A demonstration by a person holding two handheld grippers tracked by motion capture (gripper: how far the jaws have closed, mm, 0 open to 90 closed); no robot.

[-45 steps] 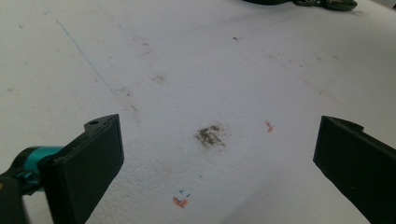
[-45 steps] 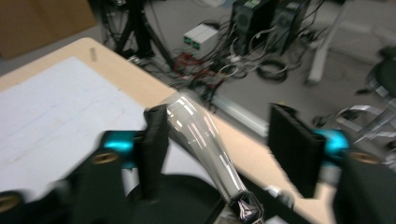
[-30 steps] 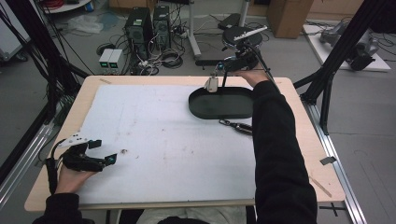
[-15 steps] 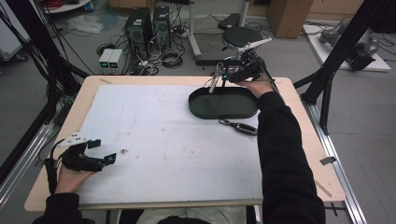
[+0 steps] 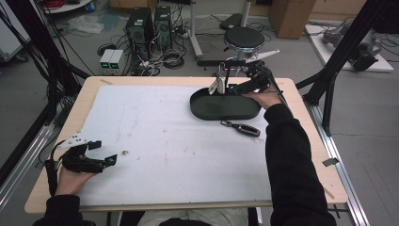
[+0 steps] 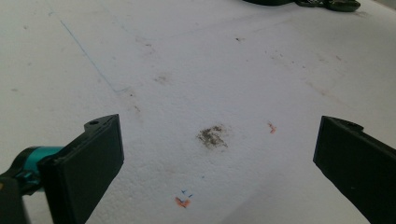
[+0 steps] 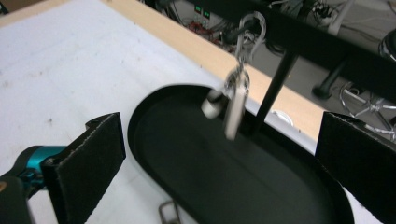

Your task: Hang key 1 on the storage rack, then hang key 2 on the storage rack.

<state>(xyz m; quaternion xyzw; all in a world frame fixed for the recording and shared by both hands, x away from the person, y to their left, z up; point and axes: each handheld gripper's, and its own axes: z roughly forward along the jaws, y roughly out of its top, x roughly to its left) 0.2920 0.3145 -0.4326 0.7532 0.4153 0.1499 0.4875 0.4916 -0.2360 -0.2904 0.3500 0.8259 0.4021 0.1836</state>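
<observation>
At the upper right of the high view, a small bunch of keyring pieces [image 5: 217, 84] hangs from the hook of a thin black stand [image 5: 225, 75] that rises from a black oval tray [image 5: 226, 111]. In the right gripper view the bunch [image 7: 232, 105] sits upper centre, dangling above the tray's [image 7: 196, 186] dark floor. It is made up of a silvery carabiner loop hooked over the stand's arm, a short chain link, a flat pale metal bar hanging nearly straight down, and a stubby whitish cylinder tilted off to the left. The bar looks blurred.

The right gripper [image 5: 235, 88] sits over the tray's far edge, just right of the hanging bunch. Its two black jaws stand wide apart in its own view with nothing between them, and the bunch hangs farther off between them.

A dark key fob [image 5: 241, 128] lies on the white mat [image 5: 164, 141] just in front of the tray, touching neither.

The left gripper [image 5: 101, 153] rests in the lower left of the high view, well apart from the tray. Its jaws are spread wide over bare, stained mat [image 6: 196, 70], holding nothing.
</observation>
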